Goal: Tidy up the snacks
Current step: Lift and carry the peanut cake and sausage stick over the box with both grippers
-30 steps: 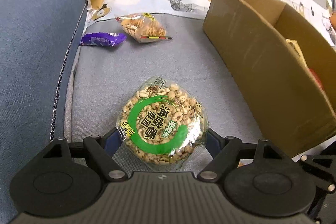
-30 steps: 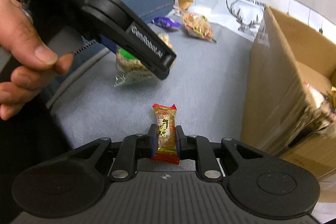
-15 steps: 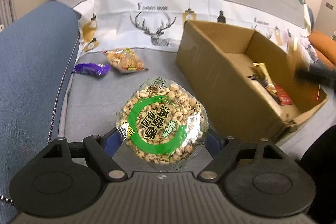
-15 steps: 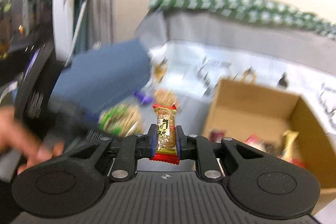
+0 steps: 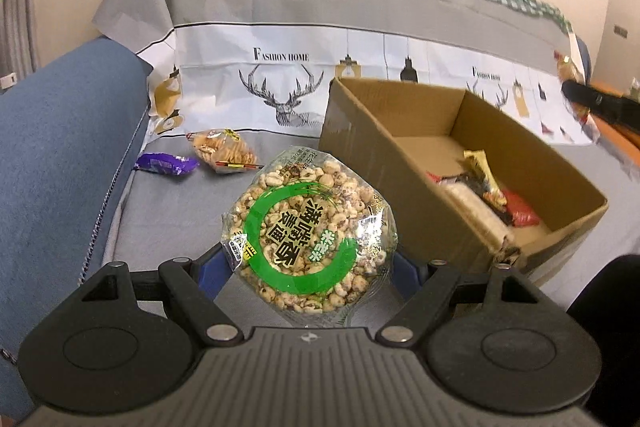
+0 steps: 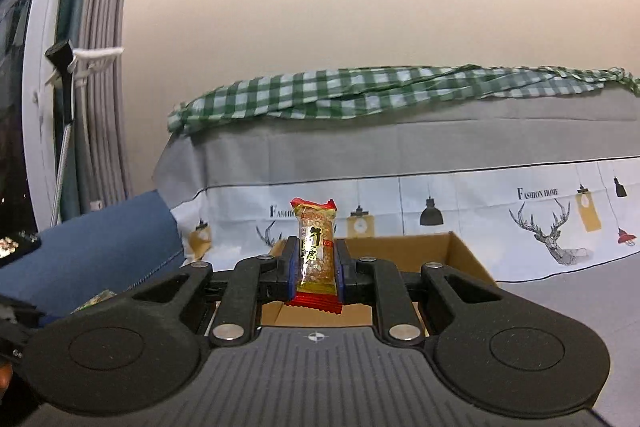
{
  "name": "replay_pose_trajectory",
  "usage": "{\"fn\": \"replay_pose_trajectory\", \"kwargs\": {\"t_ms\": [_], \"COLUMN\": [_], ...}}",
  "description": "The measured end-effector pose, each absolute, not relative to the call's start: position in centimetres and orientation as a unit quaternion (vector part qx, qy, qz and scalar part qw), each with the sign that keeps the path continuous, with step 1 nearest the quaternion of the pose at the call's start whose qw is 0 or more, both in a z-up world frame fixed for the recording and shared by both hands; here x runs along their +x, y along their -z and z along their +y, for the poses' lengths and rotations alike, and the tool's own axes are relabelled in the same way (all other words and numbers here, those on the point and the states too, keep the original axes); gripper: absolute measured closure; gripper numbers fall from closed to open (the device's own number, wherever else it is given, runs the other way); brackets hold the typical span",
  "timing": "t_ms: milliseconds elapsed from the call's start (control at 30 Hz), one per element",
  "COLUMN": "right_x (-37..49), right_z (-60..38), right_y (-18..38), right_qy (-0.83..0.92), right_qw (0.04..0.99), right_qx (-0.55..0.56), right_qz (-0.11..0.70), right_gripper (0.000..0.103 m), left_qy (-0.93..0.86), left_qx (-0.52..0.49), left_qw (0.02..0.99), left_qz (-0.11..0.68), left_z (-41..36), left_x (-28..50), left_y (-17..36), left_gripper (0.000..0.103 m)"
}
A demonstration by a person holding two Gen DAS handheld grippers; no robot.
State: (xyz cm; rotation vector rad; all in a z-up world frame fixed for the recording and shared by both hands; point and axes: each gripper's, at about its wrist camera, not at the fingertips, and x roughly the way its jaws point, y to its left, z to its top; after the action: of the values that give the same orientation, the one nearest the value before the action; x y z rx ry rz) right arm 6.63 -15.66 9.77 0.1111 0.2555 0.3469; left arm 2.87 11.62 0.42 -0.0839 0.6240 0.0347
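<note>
My left gripper is shut on a round clear pack of puffed grain with a green ring label, held above the grey sofa seat, left of an open cardboard box. The box holds several snack packs. My right gripper is shut on a small red-ended peanut candy bar, held upright over the box. It shows blurred at the far right of the left wrist view.
A purple wrapper and a clear bag of crackers lie on the seat by the blue armrest. A deer-print cloth and green checked cloth cover the sofa back.
Both grippers rose with their snacks. The left moved up and back, bringing the box interior into view. The right swung from low beside the box to above it.
</note>
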Motion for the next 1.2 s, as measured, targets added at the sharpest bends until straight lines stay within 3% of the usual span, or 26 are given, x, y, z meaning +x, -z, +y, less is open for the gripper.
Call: {"fn": "replay_pose_trajectory", "kwargs": {"t_ms": [400, 733, 900, 1200], "right_x": [6.8, 9.7, 10.8, 12.0], "right_z": [-15.8, -19.0, -21.4, -21.9], "right_y": [-8.5, -8.8, -7.4, -6.1], "right_qy": [-0.184, -0.178, -0.151, -0.141], "right_qw": [0.974, 0.969, 0.961, 0.952], "right_qx": [0.050, 0.079, 0.153, 0.187], "right_qz": [0.124, 0.152, 0.173, 0.195], "right_gripper": [0.085, 0.085, 0.085, 0.085], "left_qy": [-0.023, 0.027, 0.049, 0.043], "left_qx": [-0.099, -0.100, -0.101, -0.082], "left_qw": [0.952, 0.962, 0.967, 0.965], "left_qz": [0.289, 0.251, 0.230, 0.244], "left_z": [7.4, 2.2, -0.7, -3.4], "left_x": [2.8, 4.7, 6.7, 11.5], "left_y": [-1.0, -5.6, -9.0, -12.0], "left_gripper": [0.019, 0.019, 0.019, 0.019]}}
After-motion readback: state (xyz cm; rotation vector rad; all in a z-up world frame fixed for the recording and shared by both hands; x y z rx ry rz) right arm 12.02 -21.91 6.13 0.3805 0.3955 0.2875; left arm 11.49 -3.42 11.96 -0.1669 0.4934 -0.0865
